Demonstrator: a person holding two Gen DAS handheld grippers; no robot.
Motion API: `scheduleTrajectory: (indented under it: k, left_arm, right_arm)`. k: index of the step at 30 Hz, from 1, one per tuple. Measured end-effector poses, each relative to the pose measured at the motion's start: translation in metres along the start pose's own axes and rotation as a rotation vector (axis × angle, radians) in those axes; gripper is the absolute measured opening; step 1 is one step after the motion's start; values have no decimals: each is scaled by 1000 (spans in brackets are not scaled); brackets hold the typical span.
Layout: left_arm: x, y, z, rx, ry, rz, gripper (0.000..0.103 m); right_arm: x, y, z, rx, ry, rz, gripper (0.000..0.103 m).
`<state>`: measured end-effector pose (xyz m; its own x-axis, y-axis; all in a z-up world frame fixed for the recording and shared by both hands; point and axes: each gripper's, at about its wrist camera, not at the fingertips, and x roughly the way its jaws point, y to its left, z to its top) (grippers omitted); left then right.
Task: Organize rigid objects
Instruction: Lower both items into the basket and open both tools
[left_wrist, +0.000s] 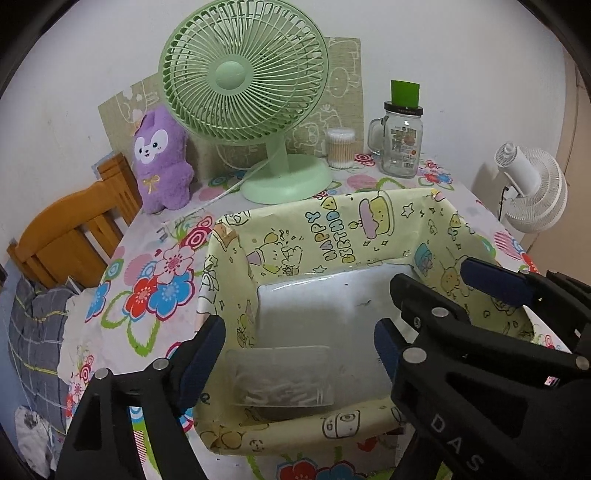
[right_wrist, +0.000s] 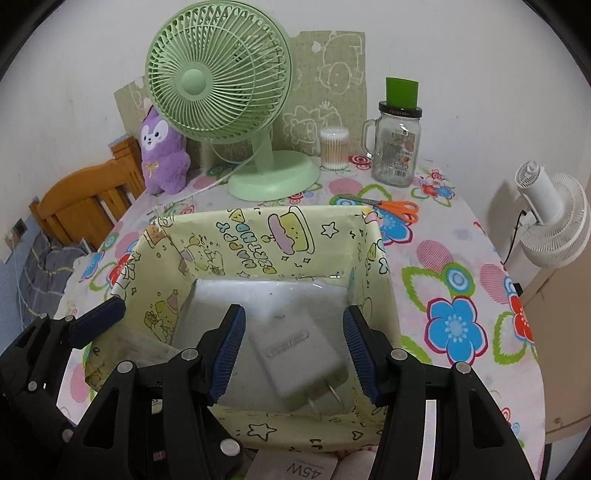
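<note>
- Both pairs of fingers stand wide apart and hold nothing: the left gripper (left_wrist: 299, 363) and the right gripper (right_wrist: 295, 350) hover over the paper-lined box (right_wrist: 258, 236).
- Inside the box, a white charger (right_wrist: 299, 363) lies flat on its floor, prongs toward the near wall.
- A clear plastic case (left_wrist: 282, 376) lies by the box's near wall.
- The charger looks stiff, light and smooth; I would pinch its broad flat sides, away from the prongs.
- Orange scissors (right_wrist: 388, 206) lie on the bench just behind the box.

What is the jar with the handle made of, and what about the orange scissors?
The jar looks like clear glass: shiny and see-through behind its label. The scissors seem to have glossy orange plastic handles and greyish, probably metal, blades.
</note>
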<state>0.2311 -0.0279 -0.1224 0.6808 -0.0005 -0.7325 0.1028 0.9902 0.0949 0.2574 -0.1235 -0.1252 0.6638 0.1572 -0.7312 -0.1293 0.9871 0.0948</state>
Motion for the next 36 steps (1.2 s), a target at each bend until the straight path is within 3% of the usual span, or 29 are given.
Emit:
scheduleTrajectory:
  k: [7,10,18,36]
  left_arm:
    - [-5,-5,-2,23,-2,-1,94]
    - [-10,-6,-3,25,-7,-3,98]
    - [-28,-5,-8,24,-30,5,103]
    - [-68,-4,-24,10,-65,-28,103]
  right_arm:
    - [-6,-5,-3,19,15,-7,61]
    - [-13,-5,-4,20,5,-19,73]
    - [-35,-1,-9,9,-29,-26,86]
    - [-83,7,-24,-27,-92,-54,92]
